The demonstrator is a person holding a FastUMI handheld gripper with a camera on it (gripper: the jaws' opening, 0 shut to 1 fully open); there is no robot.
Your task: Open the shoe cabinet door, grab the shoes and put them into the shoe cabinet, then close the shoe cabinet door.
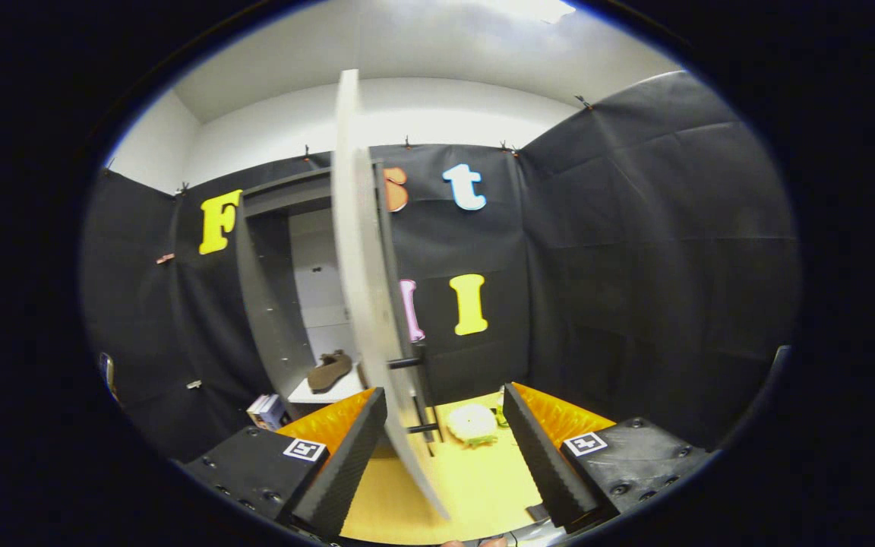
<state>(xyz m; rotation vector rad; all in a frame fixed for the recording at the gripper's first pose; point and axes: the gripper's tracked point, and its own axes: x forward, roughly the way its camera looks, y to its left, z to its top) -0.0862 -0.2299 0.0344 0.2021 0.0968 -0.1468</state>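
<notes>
The gripper (445, 437) holds its two fingers wide apart, with nothing pressed between them. The shoe cabinet door (365, 304) stands open and edge-on, its pale edge rising from between the fingers and running up well beyond them; its lower end passes just beside the left finger (342, 463), and whether the two touch cannot be told. A dark bar handle (418, 395) sits on the door's right face, just ahead of the fingers. To the left of the door and beyond the left finger, the grey shoe cabinet (274, 304) is open, and a brown shoe (329, 371) lies on its white shelf (308, 395). Ahead of the right finger (540, 456), on the yellow floor (475, 486), lies a round pale thing (472, 424), too small to name. Some books (268, 411) sit low beside the cabinet, left of the left finger.
</notes>
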